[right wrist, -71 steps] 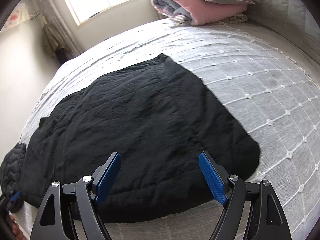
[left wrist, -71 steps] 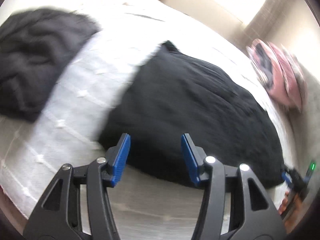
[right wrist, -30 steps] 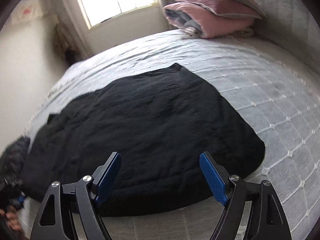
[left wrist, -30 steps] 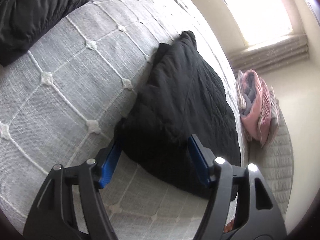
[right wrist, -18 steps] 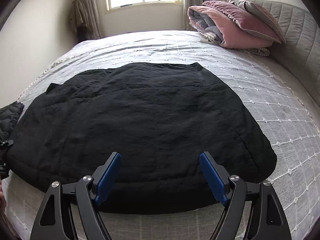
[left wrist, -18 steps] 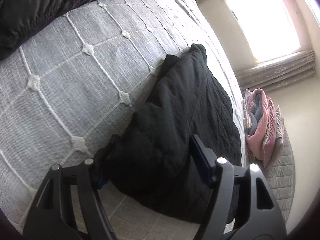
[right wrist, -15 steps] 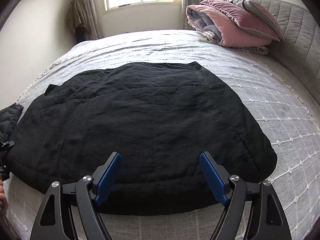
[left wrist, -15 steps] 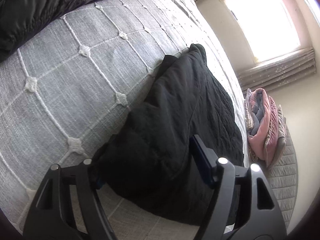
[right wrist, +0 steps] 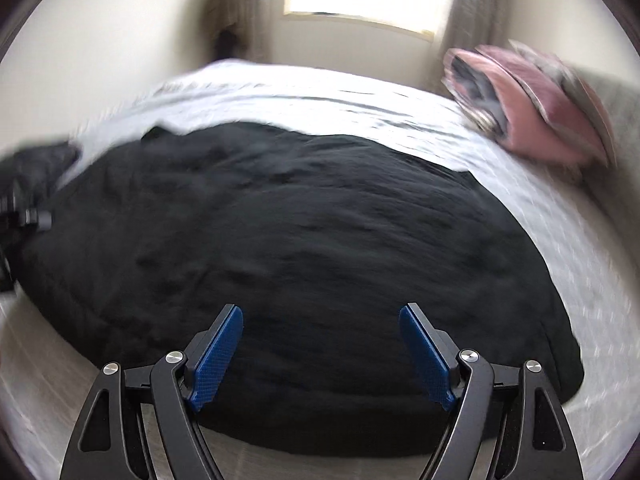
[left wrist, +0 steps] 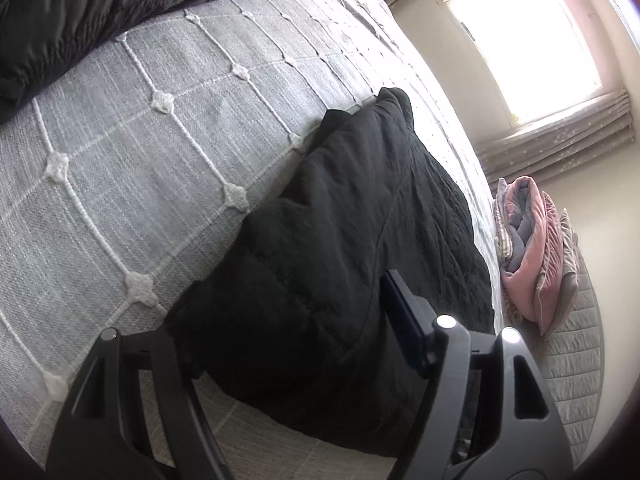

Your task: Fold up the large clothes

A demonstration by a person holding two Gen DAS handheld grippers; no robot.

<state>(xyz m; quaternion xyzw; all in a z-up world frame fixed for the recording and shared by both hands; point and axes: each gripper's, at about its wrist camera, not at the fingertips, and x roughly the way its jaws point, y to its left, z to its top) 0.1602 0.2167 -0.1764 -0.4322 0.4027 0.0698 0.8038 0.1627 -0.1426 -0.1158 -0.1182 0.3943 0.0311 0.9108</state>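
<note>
Bed (left wrist: 152, 152) | black garment (right wrist: 304, 240) flat | both grippers' fingers spread

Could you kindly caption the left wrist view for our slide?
Left tongs straddle a corner of the black padded garment on the grey bedspread.

My fingers (right wrist: 216, 356) carry blue cross-hatched pads on black frames with silver screw heads. The garment (left wrist: 352, 264) ahead of me is plain black with faint quilted stitching. The bed (left wrist: 132, 168) wears a grey woven cover crossed by a white corded diamond grid with small white tufts at the crossings. A second black quilted garment (left wrist: 60, 20) lies apart. The folded blanket (left wrist: 528, 252) is pink and grey.
</note>
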